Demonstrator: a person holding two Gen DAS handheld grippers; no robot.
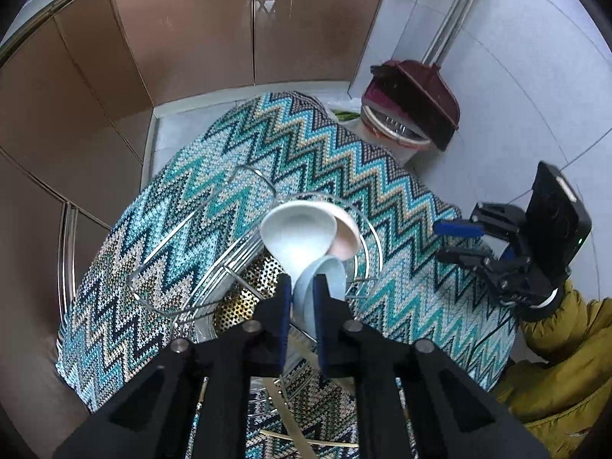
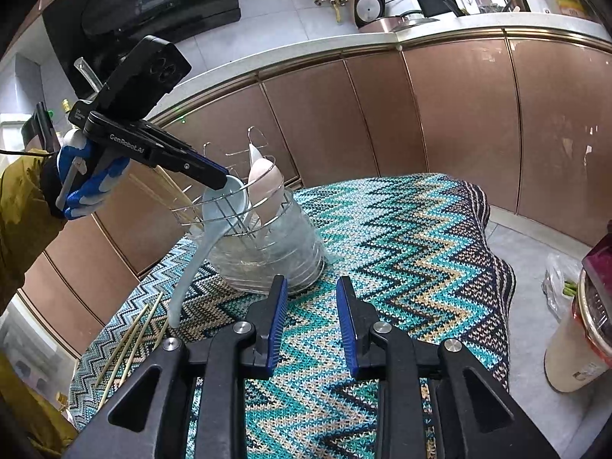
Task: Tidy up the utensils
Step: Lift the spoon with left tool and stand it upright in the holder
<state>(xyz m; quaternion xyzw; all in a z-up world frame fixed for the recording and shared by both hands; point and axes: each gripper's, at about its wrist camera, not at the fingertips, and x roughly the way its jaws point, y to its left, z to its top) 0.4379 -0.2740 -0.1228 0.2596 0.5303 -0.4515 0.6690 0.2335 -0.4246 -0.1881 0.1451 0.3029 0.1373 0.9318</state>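
Note:
A wire utensil holder (image 1: pixel 264 271) (image 2: pixel 267 260) stands on the zigzag-knit cloth (image 2: pixel 382 229). A white spoon (image 1: pixel 298 229) and a pink spoon (image 1: pixel 346 241) (image 2: pixel 266 187) stand in it, and chopsticks (image 2: pixel 164 191) lean at its left. My left gripper (image 1: pixel 302 281) (image 2: pixel 220 181) points down at the holder's rim, shut on the bowl of a light blue spoon (image 1: pixel 329 271) (image 2: pixel 225 199). That spoon's handle hangs down the holder's left side towards the cloth. My right gripper (image 2: pixel 311 287) (image 1: pixel 445 243) hovers low over the cloth in front of the holder, open with nothing between its fingers.
Several loose chopsticks (image 2: pixel 130 340) lie on the cloth's left edge. A bin with a dark red dustpan on it (image 1: pixel 405 114) (image 2: pixel 573 352) stands on the floor beside the table. Brown cabinet doors (image 2: pixel 459 114) run behind. A yellow sleeve (image 1: pixel 566 363) is at the right.

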